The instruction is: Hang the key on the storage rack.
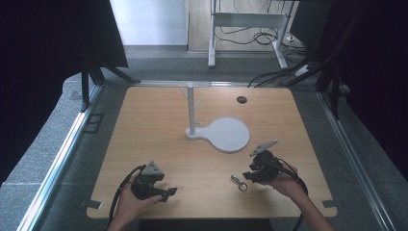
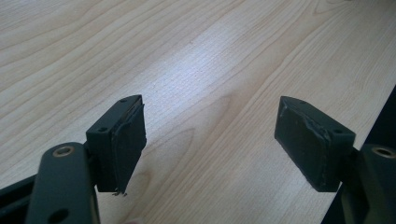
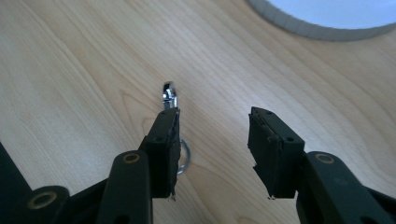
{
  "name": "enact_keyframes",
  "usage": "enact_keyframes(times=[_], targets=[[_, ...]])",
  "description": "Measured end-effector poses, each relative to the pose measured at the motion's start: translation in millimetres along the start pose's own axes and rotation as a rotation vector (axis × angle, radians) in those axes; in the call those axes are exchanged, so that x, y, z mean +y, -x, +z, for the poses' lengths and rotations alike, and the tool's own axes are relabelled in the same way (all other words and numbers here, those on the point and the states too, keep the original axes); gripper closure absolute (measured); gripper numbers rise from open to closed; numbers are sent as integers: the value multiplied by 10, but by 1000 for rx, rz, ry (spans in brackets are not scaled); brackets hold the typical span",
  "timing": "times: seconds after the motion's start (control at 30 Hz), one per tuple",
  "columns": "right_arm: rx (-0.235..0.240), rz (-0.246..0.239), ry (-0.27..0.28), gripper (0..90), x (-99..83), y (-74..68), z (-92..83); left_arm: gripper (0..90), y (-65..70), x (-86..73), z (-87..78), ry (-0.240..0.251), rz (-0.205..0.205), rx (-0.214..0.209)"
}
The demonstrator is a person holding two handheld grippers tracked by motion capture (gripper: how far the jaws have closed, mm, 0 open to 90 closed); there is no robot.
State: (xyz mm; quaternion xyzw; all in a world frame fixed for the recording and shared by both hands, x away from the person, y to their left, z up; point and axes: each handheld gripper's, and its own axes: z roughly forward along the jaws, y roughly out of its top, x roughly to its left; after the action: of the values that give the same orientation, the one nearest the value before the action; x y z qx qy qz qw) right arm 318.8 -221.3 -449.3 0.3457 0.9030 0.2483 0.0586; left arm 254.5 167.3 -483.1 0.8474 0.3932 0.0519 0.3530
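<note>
A small metal key ring with a clasp (image 1: 238, 182) lies on the wooden table (image 1: 159, 134) near its front edge. My right gripper (image 1: 251, 174) is just right of it, held by a hand, jaws open. In the right gripper view the clasp (image 3: 168, 92) pokes out beyond the left jaw and the ring (image 3: 185, 154) shows beside that jaw; the right gripper (image 3: 214, 128) holds nothing. My left gripper (image 1: 169, 192) rests at the front left, open, and in its own view the left gripper (image 2: 210, 121) has bare wood between the jaws.
A white stand (image 1: 191, 108) with a post and short pegs rises from a round white base (image 1: 228, 134) at the table's centre. A dark round hole (image 1: 241, 99) sits at the back right. Dark curtains flank the table; cables lie on the floor behind.
</note>
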Motion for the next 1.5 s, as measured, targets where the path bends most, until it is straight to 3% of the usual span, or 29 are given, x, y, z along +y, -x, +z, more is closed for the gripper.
enact_keyframes(times=[0.2,0.73,1.5], targets=[[14,-29,-31,551,37,-80,80,254,3,-1,-5,-1,-2,-2],[36,-42,-104,578,87,-172,291,254,17,8,-25,7,2,-16],[-5,-86,-172,645,110,-252,427,254,26,12,-37,9,4,-18]])
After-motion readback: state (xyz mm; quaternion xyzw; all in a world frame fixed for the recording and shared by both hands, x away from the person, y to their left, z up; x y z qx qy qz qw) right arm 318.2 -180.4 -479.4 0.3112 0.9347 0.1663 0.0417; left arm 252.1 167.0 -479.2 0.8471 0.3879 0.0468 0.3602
